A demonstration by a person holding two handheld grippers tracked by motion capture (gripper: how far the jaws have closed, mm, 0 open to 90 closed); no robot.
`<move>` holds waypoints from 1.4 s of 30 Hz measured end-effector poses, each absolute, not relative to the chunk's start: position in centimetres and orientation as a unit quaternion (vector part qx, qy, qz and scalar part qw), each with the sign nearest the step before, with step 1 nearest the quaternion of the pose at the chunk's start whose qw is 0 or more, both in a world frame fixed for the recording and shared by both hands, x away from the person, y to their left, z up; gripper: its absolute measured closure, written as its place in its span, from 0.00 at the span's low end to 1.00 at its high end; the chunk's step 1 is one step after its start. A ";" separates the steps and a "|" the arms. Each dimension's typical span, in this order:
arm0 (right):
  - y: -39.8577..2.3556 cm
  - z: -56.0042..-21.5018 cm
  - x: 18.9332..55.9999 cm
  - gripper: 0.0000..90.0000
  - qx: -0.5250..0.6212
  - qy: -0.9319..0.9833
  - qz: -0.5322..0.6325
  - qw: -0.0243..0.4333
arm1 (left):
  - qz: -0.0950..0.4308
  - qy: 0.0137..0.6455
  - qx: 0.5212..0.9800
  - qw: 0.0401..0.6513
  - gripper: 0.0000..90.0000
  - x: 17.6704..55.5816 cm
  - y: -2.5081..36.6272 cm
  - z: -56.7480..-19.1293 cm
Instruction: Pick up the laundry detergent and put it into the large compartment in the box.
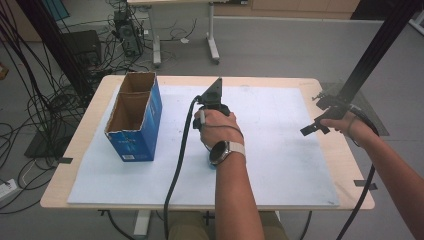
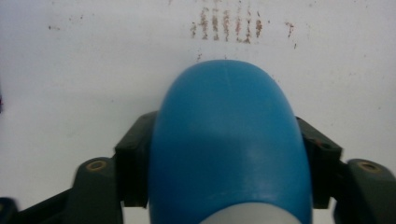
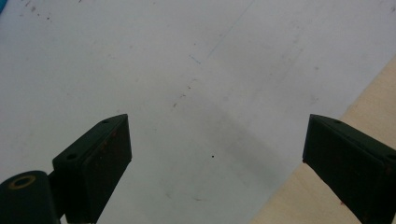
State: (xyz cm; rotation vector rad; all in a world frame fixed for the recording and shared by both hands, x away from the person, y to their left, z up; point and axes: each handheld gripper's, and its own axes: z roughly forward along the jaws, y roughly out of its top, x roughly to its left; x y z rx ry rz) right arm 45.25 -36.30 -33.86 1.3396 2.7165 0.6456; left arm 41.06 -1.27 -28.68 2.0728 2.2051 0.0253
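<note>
Blue rounded object [image 2: 229, 144], smooth plastic w/ a pale band at its near end, sat between the jaws of the left gripper [image 2: 229, 154], pads pressed on both flanks, so clamped tight. Long axis ran along the gripper's own line, dome end toward 12 o'clock in the left gripper view. On the white mat [image 1: 280, 165] it was near centre, under the left hand [image 1: 216, 131]. Open blue cardboard box [image 1: 135, 117] lay at approx 9 o'clock from that hand, near but apart, likely the drop spot. Right gripper [image 3: 217, 154] hovered jaws wide, holding nothing, at the mat's 3 o'clock edge, well apart from the box; left was far nearer.
</note>
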 end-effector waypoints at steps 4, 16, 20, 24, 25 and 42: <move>-36.3 -33.8 45.2 0.09 0.434 0.876 0.209 0.022 | 0.011 0.725 0.686 0.053 0.41 41.1 -1.3 -28.7; -36.5 -33.8 45.1 0.09 0.434 0.876 0.209 0.023 | 0.011 0.719 0.693 0.044 0.42 41.2 -1.5 -28.7; -36.5 -33.8 45.1 0.09 0.434 0.876 0.208 0.023 | 0.012 0.718 0.695 0.044 0.42 41.2 -1.5 -28.7; -36.6 -33.8 45.1 0.09 0.435 0.876 0.207 0.022 | 0.012 0.717 0.695 0.044 0.42 41.2 -1.5 -28.7; -36.6 -33.8 45.1 0.09 0.434 0.876 0.208 0.023 | 0.012 0.717 0.696 0.044 0.42 41.2 -1.5 -28.7; -36.7 -33.7 45.0 0.09 0.435 0.876 0.207 0.024 | 0.011 0.713 0.699 0.044 0.42 41.2 -1.5 -28.7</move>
